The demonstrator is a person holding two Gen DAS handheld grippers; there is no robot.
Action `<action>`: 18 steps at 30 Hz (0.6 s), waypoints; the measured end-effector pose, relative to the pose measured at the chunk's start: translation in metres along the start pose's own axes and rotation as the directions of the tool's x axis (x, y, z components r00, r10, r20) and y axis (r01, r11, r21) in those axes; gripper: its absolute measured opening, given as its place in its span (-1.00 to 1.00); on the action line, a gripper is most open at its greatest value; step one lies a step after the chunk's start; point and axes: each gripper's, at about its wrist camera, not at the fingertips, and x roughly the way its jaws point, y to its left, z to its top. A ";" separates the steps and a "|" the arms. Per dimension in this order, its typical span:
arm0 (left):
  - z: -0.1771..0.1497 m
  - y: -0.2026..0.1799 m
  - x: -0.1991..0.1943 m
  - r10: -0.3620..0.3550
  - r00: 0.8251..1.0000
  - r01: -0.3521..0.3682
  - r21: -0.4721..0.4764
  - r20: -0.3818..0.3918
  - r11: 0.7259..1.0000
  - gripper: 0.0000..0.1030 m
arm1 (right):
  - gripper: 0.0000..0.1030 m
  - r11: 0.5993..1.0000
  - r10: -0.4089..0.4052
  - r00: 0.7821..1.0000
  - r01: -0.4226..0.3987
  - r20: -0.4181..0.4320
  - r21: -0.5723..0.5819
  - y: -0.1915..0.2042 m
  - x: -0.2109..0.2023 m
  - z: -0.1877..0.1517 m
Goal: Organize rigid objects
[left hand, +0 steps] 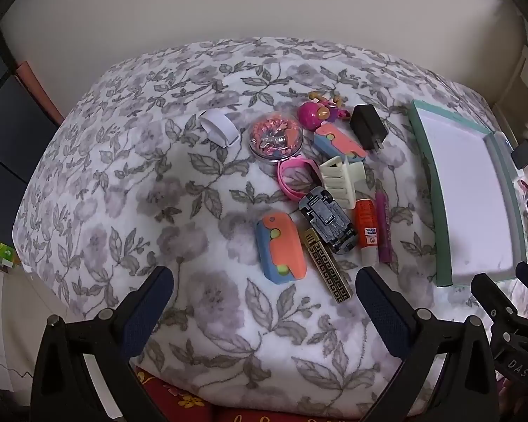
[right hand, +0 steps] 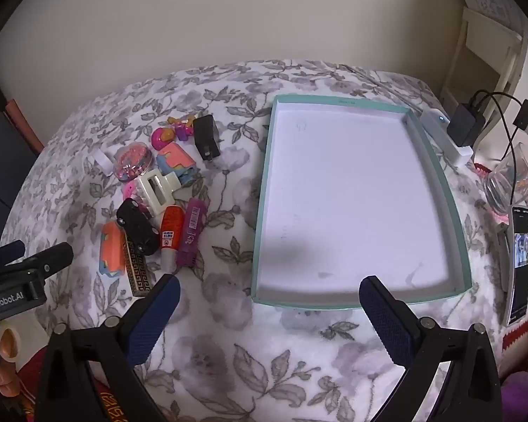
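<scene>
Toys: While nothing is picked up yet, a pile of small hard things lies on the flowered bed cover (left hand: 130,183), just left of the box.
Box: the shallow green box (right hand: 264,190) with a white floor has nothing in it. It sits on the cover, right in front of the right claw.
Nearest toy: the blue and orange toy (left hand: 280,248) lies closest to the left claw, just ahead of it and a bit to the right. Its long side points away from the claw, so the two fingers could close across its short side.
Beside it: a black and gold bar (left hand: 329,269) touches the toy's right edge, then a toy car (left hand: 327,219) on its back, a glue stick (left hand: 366,230) and a purple tube (left hand: 383,227). They all point much the same way.
Farther back: a cream hair clip (left hand: 341,179), a pink band (left hand: 295,176), a round clear case (left hand: 276,135), a black plug (left hand: 368,126) and a white roll (left hand: 218,128).
Left claw (left hand: 264,283): spread wide, holding nothing, tipped down at the pile.
Right claw (right hand: 269,293): spread wide, holding nothing, tipped down over the near edge of the box.
Which hand: I think the left one should grab, as it is nearer the pile; the box lies to its right.
Watch out: the bar sits so close it may get pinched too.
</scene>
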 end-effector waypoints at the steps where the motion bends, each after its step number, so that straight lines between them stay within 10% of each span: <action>1: 0.000 0.000 0.000 0.000 1.000 0.000 -0.001 0.000 1.000 1.00 | 1.00 1.000 -0.001 1.000 0.001 0.000 -0.004 0.001 0.000 0.000; 18: 0.000 0.000 0.001 0.000 1.000 0.000 0.000 -0.002 1.000 1.00 | 1.00 1.000 -0.012 1.000 0.012 -0.006 -0.020 0.003 0.001 0.000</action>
